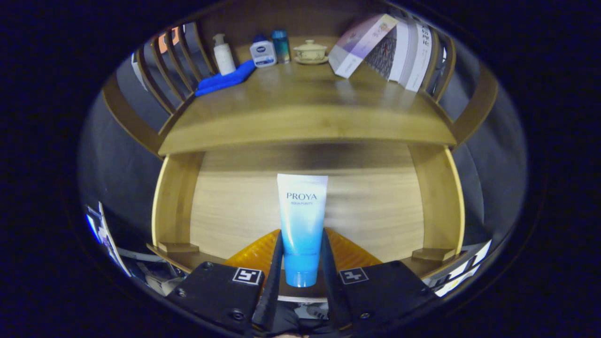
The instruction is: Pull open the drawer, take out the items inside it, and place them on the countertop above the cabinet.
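A white-to-blue cosmetic tube (301, 220) with a blue cap stands cap down between my fingers, over the open wooden drawer (173, 206). My gripper (301, 256) is shut on the tube's lower part, one finger pressing each side. Under the tube an orange ribbed thing (350, 253) lies at the drawer's front. Beyond and above the drawer spreads the wooden countertop (300, 117) of the cabinet.
At the back of the countertop stand a white pump bottle (223, 54), a small white bottle (262, 52), a blue can (281, 45) and a lidded cup on a saucer (310, 51). A blue cloth (225, 79) lies left. Leaning books (385, 44) fill the right. Slatted rails (162, 70) border the sides.
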Available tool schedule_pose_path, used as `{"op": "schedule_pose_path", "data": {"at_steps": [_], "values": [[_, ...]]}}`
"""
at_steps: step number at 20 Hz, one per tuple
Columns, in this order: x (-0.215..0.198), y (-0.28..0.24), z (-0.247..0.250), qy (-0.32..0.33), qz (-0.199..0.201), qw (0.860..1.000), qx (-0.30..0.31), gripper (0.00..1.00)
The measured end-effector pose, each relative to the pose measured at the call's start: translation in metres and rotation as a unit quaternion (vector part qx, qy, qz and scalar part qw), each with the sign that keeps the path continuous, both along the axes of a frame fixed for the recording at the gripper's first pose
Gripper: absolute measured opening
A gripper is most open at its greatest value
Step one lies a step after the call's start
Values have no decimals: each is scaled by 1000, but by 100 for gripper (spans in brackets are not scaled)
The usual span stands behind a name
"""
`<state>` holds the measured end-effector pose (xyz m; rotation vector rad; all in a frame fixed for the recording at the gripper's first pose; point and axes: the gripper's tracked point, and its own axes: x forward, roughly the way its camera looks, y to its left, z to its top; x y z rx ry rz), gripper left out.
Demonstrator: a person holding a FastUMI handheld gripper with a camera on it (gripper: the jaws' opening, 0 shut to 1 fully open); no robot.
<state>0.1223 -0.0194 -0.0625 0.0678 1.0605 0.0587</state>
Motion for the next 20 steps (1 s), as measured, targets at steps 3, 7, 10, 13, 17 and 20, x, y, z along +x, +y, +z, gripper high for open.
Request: {"op": "schedule_pose_path", "data": {"at_steps": [3, 7, 10, 13, 17, 20], "values": [[20, 1, 20, -17, -7, 1000, 10, 47], [62, 3, 36, -34, -36, 998, 32, 46], [94, 5, 39, -40, -40, 998, 31, 46], [123, 5, 42, -55, -39, 998, 17, 46], [156, 11, 39, -72, -34, 997, 20, 46], [166, 8, 21, -69, -37, 997, 26, 46]]}}
